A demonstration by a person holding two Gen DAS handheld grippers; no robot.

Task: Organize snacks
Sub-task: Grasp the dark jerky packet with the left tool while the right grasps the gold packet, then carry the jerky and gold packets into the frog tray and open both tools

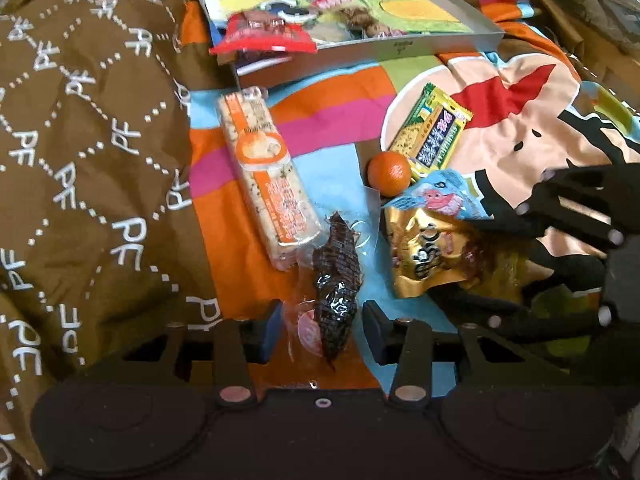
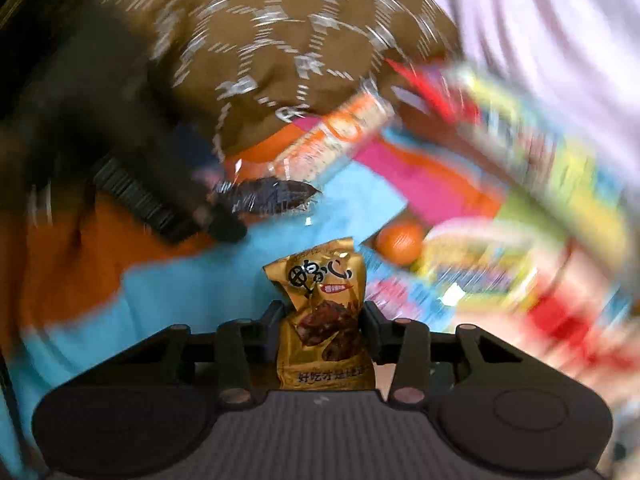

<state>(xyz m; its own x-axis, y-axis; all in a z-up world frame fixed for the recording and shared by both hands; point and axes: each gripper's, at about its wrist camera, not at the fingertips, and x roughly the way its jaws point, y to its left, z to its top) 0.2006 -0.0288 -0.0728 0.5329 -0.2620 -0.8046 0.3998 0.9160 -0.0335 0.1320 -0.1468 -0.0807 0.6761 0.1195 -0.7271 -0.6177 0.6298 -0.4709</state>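
The right gripper (image 2: pixel 322 320) was clamped on the gold packet (image 2: pixel 326 316), lifted off the cloth (image 2: pixel 160 300). The left gripper (image 1: pixel 320 330) stood part open around the dark packet (image 1: pixel 336 280) lying on the cloth; whether its pads touched it I cannot tell. Left of that lay a long cracker pack (image 1: pixel 266 178); to the right an orange (image 1: pixel 389 173), a yellow pack (image 1: pixel 434 134) and a blue pack (image 1: pixel 440 196). Far off, the box (image 1: pixel 460 38) held a red packet (image 1: pixel 264 34).

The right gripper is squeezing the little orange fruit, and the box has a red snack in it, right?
Not quite. In the right wrist view the right gripper is squeezing the gold snack packet, not the orange fruit, which lies on the cloth. The box does hold a red snack.
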